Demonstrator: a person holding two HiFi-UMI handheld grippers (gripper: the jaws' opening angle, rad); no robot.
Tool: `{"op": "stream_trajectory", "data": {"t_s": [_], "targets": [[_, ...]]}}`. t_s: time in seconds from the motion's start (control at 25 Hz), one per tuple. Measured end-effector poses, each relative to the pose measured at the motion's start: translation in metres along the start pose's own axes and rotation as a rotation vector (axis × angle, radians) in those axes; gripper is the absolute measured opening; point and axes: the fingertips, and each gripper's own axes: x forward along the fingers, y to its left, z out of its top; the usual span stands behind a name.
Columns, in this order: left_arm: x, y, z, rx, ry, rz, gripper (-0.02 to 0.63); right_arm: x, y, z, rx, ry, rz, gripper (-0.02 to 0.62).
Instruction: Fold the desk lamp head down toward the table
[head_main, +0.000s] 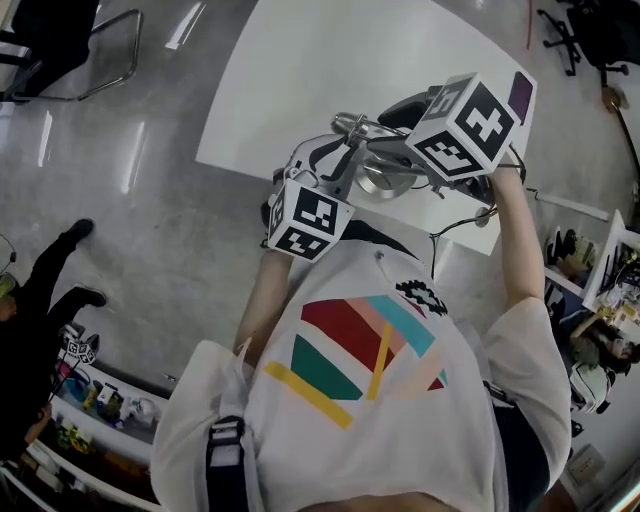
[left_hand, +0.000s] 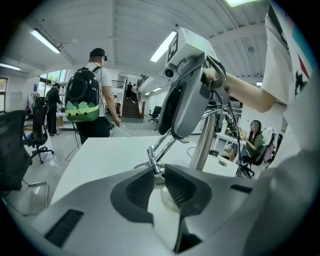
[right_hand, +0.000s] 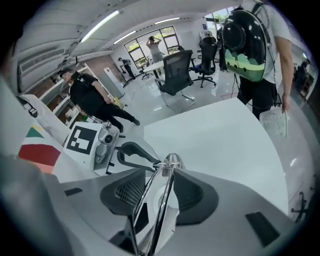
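A chrome desk lamp (head_main: 385, 180) stands at the near edge of a white table (head_main: 330, 70), directly in front of a person who works on it with a gripper in each hand. The right gripper (right_hand: 160, 172) points steeply down. Its fingers are closed on the lamp's twin rods (right_hand: 157, 215), which run up between the pads to a knob (right_hand: 171, 161). The pair of rods fills the gap from pad to pad. The left gripper (left_hand: 160, 169) comes in lower and flatter, its fingers narrowly apart around a small joint (left_hand: 154, 164) where thin rods meet. The pads flank the joint without plainly pressing on it. A thicker chrome tube (left_hand: 204, 137) rises just behind that joint. In the left gripper view, the right gripper hangs above, over the rods. Which part is the lamp head cannot be told. Beyond the table, a person wearing a black-and-green backpack (left_hand: 85, 97) stands with back turned. An office chair (right_hand: 175, 72) sits on the glossy floor (head_main: 120, 200).
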Motion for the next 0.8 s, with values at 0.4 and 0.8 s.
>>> {"op": "stream_trajectory", "data": {"t_s": [0.4,0.8], "targets": [[-0.004,0.007,-0.004,-0.033,-0.001,0.002,0.097,0.008,0.002,0.008,-0.025,0.017,-0.021,0.160],[-0.030,0.018,0.007,-0.006,-0.047,0.095,0.104,-0.031,-0.003,0.025,-0.255,-0.097,-0.440,0.158]]}}
